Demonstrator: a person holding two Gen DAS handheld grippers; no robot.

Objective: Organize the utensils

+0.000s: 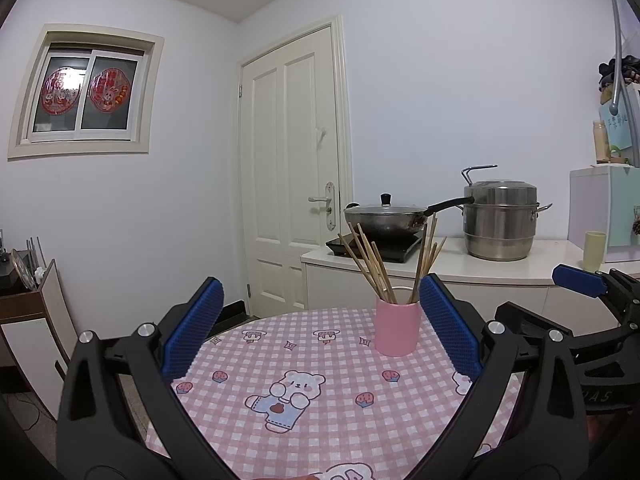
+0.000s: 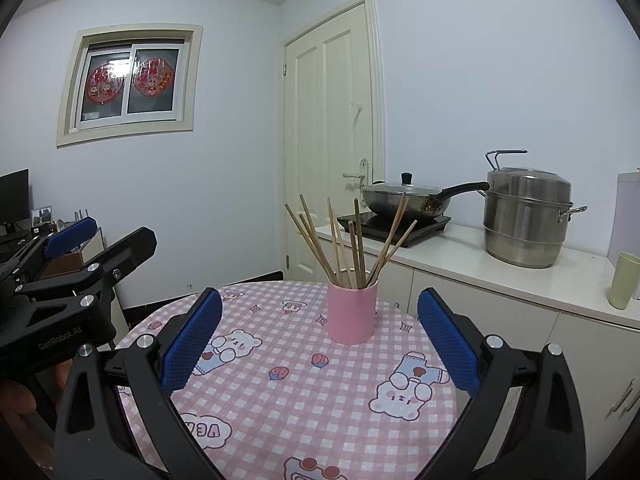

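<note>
We hold both grippers level over the near edge of the round table (image 1: 320,420), side by side, both aimed at the door wall. Left gripper (image 1: 320,332): jaws spread wide, nothing between the blue pads. Right gripper (image 2: 320,340): also spread wide and empty. The pink cup (image 2: 351,312) stands upright on the checked cloth, ahead of the right gripper and roughly between its fingers, apart from both pads. The chopsticks (image 2: 352,244) stand fanned inside it, tips up. Behind, on the counter (image 2: 460,256), sit a wok (image 2: 404,200) and a steamer pot (image 2: 524,216).
</note>
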